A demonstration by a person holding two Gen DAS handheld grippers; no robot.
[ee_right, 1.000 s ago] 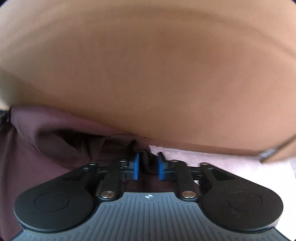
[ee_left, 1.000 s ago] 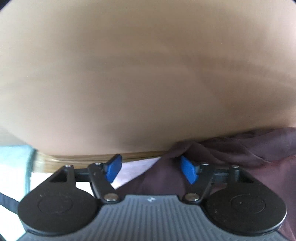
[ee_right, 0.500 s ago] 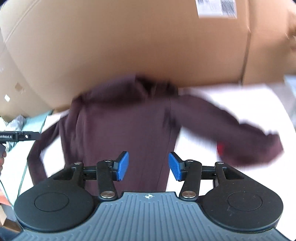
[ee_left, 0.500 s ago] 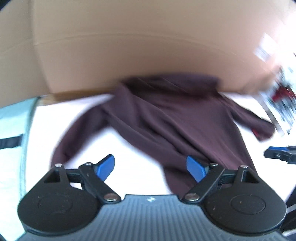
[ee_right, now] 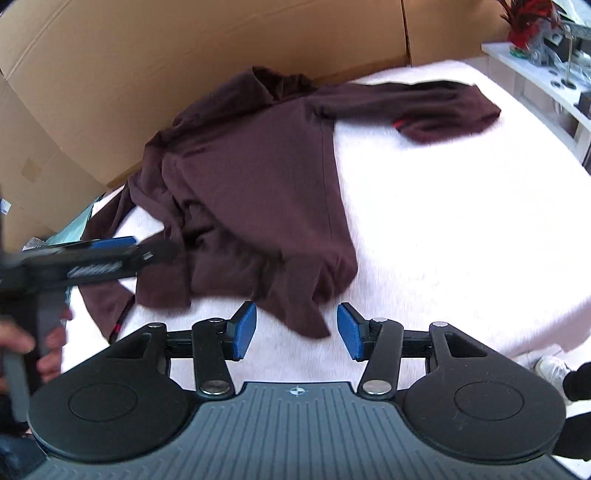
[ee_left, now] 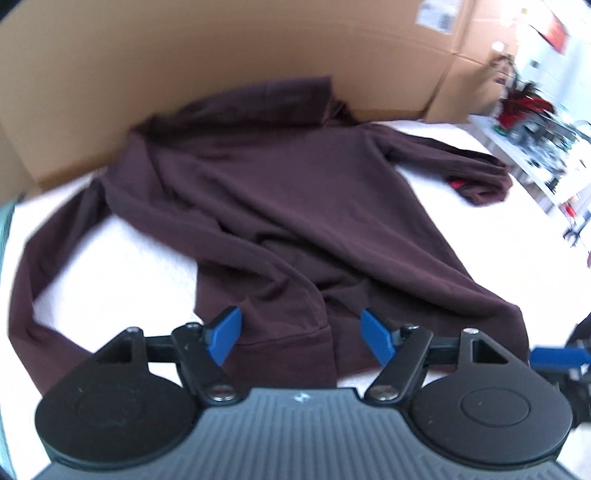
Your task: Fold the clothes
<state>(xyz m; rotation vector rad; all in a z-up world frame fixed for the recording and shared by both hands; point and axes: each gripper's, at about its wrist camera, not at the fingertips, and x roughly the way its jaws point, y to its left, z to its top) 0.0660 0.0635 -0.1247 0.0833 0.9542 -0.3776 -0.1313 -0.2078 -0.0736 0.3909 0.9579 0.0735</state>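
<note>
Both grippers had pulled back from the cardboard box [ee_left: 221, 55]. Left gripper [ee_left: 301, 334] closing, pads clear of the hem; right gripper [ee_right: 297, 330] apart, empty. Maroon sweatshirt [ee_right: 258, 177] lay rumpled on white bed [ee_right: 461, 221], collar against box.

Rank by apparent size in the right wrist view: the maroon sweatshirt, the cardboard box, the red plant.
1. cardboard box, partly cut off by the frame
2. maroon sweatshirt
3. red plant, far away, so its true size is unsure

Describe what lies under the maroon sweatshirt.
The maroon sweatshirt lies spread on a white padded surface, with a cardboard box behind. Anything beneath the fabric itself is covered.
</note>
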